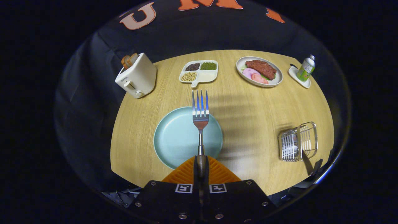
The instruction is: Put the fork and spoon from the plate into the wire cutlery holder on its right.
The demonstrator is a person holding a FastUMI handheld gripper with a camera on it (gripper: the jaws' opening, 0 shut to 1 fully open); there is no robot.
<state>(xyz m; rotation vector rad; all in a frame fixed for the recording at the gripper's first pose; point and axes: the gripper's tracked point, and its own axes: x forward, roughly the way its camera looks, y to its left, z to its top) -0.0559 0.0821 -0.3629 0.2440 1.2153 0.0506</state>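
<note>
**Fork pinched, held out over the plate**

My gripper (201, 166) has its two fingers pressed together on the handle of the fork (200, 116), both pads squeezing it from either side. The fork sticks straight ahead of me, tines pointing away, and it hangs over the pale blue plate (174, 137), with the tines reaching past the plate's far rim. No spoon is visible on the bare part of the plate.

The wire cutlery holder (298, 142) sits to the right of the plate, well apart from it, near the table's right edge. Something silvery shows inside its left part; I cannot tell what it is. Between the plate and the holder there is only bare wooden table (248, 124).

Beyond the fork, at the far side of the table, stands a divided white tray (199, 72) of beans and grains. To its left a cream toaster (136, 77) holds bread in its slots. To the tray's right lies an oval dish of meat (259, 71), and further right a small can (306, 68) stands upright on a white coaster (298, 77).
</note>
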